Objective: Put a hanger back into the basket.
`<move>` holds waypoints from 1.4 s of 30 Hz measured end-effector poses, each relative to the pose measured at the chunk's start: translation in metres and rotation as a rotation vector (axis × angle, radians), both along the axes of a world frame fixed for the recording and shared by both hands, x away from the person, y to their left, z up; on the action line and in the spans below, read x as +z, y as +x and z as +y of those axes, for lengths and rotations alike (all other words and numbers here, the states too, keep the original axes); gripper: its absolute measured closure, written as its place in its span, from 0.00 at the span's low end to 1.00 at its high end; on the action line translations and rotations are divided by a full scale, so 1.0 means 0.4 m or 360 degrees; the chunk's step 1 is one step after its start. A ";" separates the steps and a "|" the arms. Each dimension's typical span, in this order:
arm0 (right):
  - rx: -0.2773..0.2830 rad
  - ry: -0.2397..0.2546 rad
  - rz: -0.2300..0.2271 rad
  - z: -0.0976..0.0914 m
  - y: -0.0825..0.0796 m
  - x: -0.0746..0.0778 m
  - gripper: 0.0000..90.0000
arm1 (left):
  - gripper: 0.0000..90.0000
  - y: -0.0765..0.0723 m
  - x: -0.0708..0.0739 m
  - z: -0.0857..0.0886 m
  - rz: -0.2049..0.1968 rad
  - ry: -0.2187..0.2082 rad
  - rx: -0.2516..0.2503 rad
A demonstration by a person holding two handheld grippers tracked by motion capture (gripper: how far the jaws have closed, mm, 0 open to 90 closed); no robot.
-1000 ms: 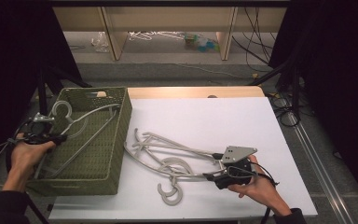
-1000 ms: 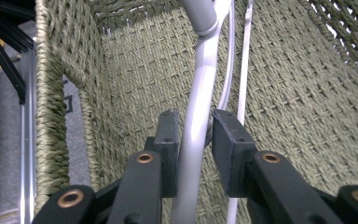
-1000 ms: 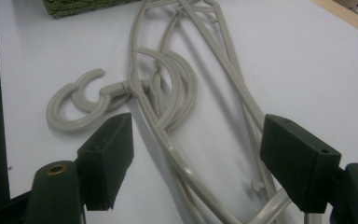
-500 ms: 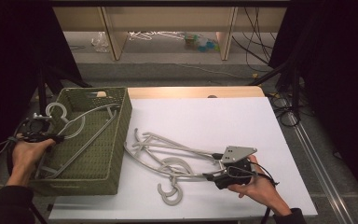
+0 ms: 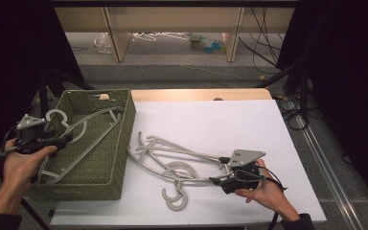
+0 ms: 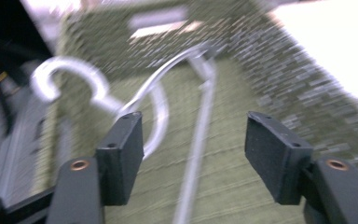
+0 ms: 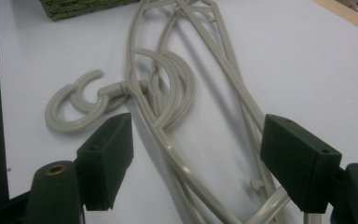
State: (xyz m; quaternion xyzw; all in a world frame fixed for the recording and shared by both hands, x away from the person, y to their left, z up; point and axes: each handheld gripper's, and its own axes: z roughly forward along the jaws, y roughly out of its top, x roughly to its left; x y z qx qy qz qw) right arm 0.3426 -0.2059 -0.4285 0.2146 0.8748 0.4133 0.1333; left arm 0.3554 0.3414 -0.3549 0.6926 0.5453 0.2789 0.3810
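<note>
A grey plastic hanger (image 5: 84, 127) lies in the green woven basket (image 5: 120, 143) at the table's left, its hook (image 6: 51, 81) resting near the basket's left rim. My left gripper (image 5: 63, 140) hovers just above that hanger (image 6: 200, 116). Its jaws have just been opening and stand apart with nothing pressed between the pads. On the white tabletop lies a tangle of more grey hangers (image 5: 172, 163), hooks (image 5: 175, 199) toward the front. My right gripper (image 5: 216, 181) sits low at the tangle's right end. In the right gripper view its jaws (image 7: 198, 140) straddle the hanger bars (image 7: 168, 93) without touching them.
The white table surface (image 5: 230, 124) ends in a wooden strip (image 5: 196, 94) at the far side. Cables (image 5: 292, 110) and dark stands hang off the right edge. Low shelving (image 5: 172, 28) with clutter on the floor stands beyond the table.
The left gripper's jaws have opened and let go of the hanger, which now rests in the basket; the left hand has lifted a little. The right hand has kept still.
</note>
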 end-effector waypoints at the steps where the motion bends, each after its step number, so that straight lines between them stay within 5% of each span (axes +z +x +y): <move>1: -0.0002 0.0001 0.0001 0.000 0.000 -0.001 0.29 | 0.38 -0.013 0.007 -0.020 -0.0023 -0.0022 -0.0041; 4: -0.0004 0.0005 0.0000 0.000 -0.001 -0.001 0.29 | 0.33 -0.051 0.016 -0.083 -0.0111 -0.0188 -0.0234; 10: -0.0013 0.0016 0.0007 -0.001 -0.003 -0.004 0.26 | 0.30 -0.113 0.007 -0.216 -0.0220 -0.0334 -0.0508; 12: -0.0006 0.0020 0.0007 0.000 -0.003 -0.004 0.26 | 0.29 -0.126 -0.004 -0.252 -0.0237 -0.0365 -0.0569; 17: -0.0018 0.0035 0.0016 0.001 -0.005 -0.005 0.26 | 0.26 -0.142 -0.029 -0.309 -0.0306 -0.0300 -0.0695; 23: -0.0031 0.0037 0.0002 0.004 -0.005 -0.008 0.22 | 0.22 -0.169 -0.069 -0.354 -0.0282 -0.0481 -0.0747; 30: 0.0004 0.0027 -0.0006 0.014 -0.009 -0.013 0.20 | 0.20 -0.206 -0.095 -0.420 -0.0324 -0.0384 -0.0880; 35: 0.0039 0.0041 -0.0020 0.015 -0.013 -0.008 0.19 | 0.18 -0.208 -0.124 -0.431 -0.0342 -0.0349 -0.0872; 38: 0.0051 0.0034 -0.0023 0.018 -0.012 -0.012 0.19 | 0.18 -0.210 -0.142 -0.435 -0.0376 -0.0271 -0.0886; 40: 0.0054 0.0020 -0.0021 0.021 -0.010 -0.015 0.19 | 0.18 -0.210 -0.152 -0.441 -0.0350 -0.0295 -0.0891; 42: 0.0057 -0.0017 -0.0022 0.025 -0.009 -0.016 0.19 | 0.18 -0.212 -0.164 -0.450 -0.0358 -0.0208 -0.0913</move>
